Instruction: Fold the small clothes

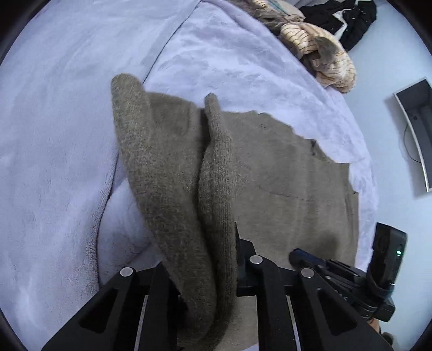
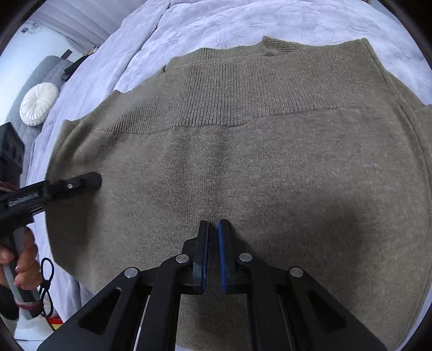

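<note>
A lilac plush blanket (image 2: 243,24) is covering the bed and taking up most of both views, rumpled into soft folds. The olive knit sweater (image 2: 243,162) is lying spread flat on it, ribbed hem toward the far edge.

The right gripper (image 2: 213,232) is hovering low over the sweater's near middle, its blue-padded fingers (image 2: 222,251) drawn nearly together with only a thin slit between them and no cloth in it; whether they are touching the knit I cannot tell. The left gripper (image 1: 213,243) is clamping a thick rolled fold of the sweater (image 1: 189,167), which is rising between its fingers and draping back toward the camera. In the right wrist view the left gripper (image 2: 89,181) is reaching in over the sweater's left edge, with the hand (image 2: 21,264) gripping its handle just off the sweater.

Beyond the sweater, at the blanket's far right edge in the left wrist view, a cream striped garment (image 1: 321,51) is lying bunched, and a black garment (image 1: 343,16) is lying past it on the pale floor. Right of the sweater a dark open box (image 1: 415,127) is standing on that floor. Left of the sweater, in the right wrist view, a round white cushion (image 2: 39,104) is resting on a grey padded seat (image 2: 35,81)
</note>
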### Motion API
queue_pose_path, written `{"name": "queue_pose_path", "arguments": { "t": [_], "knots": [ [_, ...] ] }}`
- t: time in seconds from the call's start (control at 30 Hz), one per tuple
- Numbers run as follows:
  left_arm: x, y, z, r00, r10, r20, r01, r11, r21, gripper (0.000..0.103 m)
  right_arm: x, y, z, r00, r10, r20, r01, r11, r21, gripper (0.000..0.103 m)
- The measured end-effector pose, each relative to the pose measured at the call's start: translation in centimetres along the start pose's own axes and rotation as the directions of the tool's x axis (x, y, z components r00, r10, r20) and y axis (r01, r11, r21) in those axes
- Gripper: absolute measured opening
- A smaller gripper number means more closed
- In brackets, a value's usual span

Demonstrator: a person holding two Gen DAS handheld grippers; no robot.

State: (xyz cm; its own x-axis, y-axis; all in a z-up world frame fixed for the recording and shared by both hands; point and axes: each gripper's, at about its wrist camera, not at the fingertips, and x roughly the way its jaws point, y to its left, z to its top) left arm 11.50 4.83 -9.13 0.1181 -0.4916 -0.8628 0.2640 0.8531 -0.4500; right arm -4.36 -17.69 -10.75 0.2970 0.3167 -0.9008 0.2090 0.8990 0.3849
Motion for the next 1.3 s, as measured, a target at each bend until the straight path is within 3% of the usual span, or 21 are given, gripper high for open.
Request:
{"name": "queue_pose_path", "arguments": {
  "t": [0.17, 0.3, 0.5, 0.6, 0.7, 0.73, 0.77, 0.83, 1.03, 1.13, 1.23, 1.3],
  "knots": [
    [-2.5, -7.0, 1.0, 0.998, -0.057, 0.032, 0.051, 0.987, 0.149, 0.016, -1.5, -3.4, -0.3, 0.985, 0.17, 0.016, -0.17, 0.979, 0.112, 0.008],
    [-2.1, -13.7, 1.8, 0.997, -0.081, 0.014, 0.075, 0.96, 0.27, 0.016, -4.4, -6.9, -0.9, 0.969, 0.233, 0.081, -0.244, 0.953, 0.18, 0.009],
    [3.7, -24.4, 0.2, 0.995, -0.078, -0.065, 0.099, 0.885, 0.454, 0.016, -9.3, -14.5, -3.2, 0.93, 0.284, 0.235, -0.349, 0.884, 0.31, 0.01],
    [7.6, -27.2, -1.5, 0.992, -0.028, -0.125, 0.086, 0.87, 0.486, 0.017, -9.4, -17.9, -4.1, 0.915, 0.31, 0.258, -0.392, 0.836, 0.384, 0.012],
    [10.7, -28.0, -3.2, 0.987, 0.028, -0.159, 0.055, 0.866, 0.496, 0.031, -8.5, -20.4, -5.3, 0.895, 0.356, 0.268, -0.442, 0.781, 0.442, 0.012],
    [10.9, -28.1, -3.4, 0.987, 0.017, -0.162, 0.066, 0.871, 0.487, 0.045, -8.2, -21.0, -5.5, 0.889, 0.368, 0.272, -0.456, 0.765, 0.455, 0.012],
    [10.7, -28.1, -3.5, 0.987, -0.001, -0.163, 0.08, 0.876, 0.475, 0.066, -7.8, -21.2, -5.7, 0.881, 0.381, 0.278, -0.471, 0.749, 0.465, 0.012],
    [9.5, -28.5, -3.8, 0.99, -0.057, -0.131, 0.112, 0.878, 0.465, 0.078, -7.8, -21.6, -5.9, 0.875, 0.39, 0.286, -0.483, 0.74, 0.469, 0.012],
    [5.0, -29.7, -4.3, 0.975, -0.183, -0.124, 0.221, 0.829, 0.514, 0.078, -7.3, -20.1, -7.0, 0.862, 0.411, 0.297, -0.507, 0.709, 0.491, 0.012],
    [2.9, -27.9, -3.9, 0.981, -0.188, -0.052, 0.189, 0.849, 0.494, 0.078, -7.5, -21.1, -7.7, 0.828, 0.433, 0.357, -0.561, 0.641, 0.524, 0.016],
    [2.7, -24.1, -3.2, 0.994, -0.106, -0.003, 0.097, 0.898, 0.428, 0.078, -7.7, -23.0, -9.1, 0.754, 0.467, 0.462, -0.656, 0.508, 0.558, 0.035],
    [3.5, -21.3, -2.8, 1.0, -0.022, 0.0, 0.02, 0.93, 0.366, 0.078, -7.7, -24.2, -10.2, 0.69, 0.489, 0.535, -0.722, 0.402, 0.564, 0.052]
  ]
}}
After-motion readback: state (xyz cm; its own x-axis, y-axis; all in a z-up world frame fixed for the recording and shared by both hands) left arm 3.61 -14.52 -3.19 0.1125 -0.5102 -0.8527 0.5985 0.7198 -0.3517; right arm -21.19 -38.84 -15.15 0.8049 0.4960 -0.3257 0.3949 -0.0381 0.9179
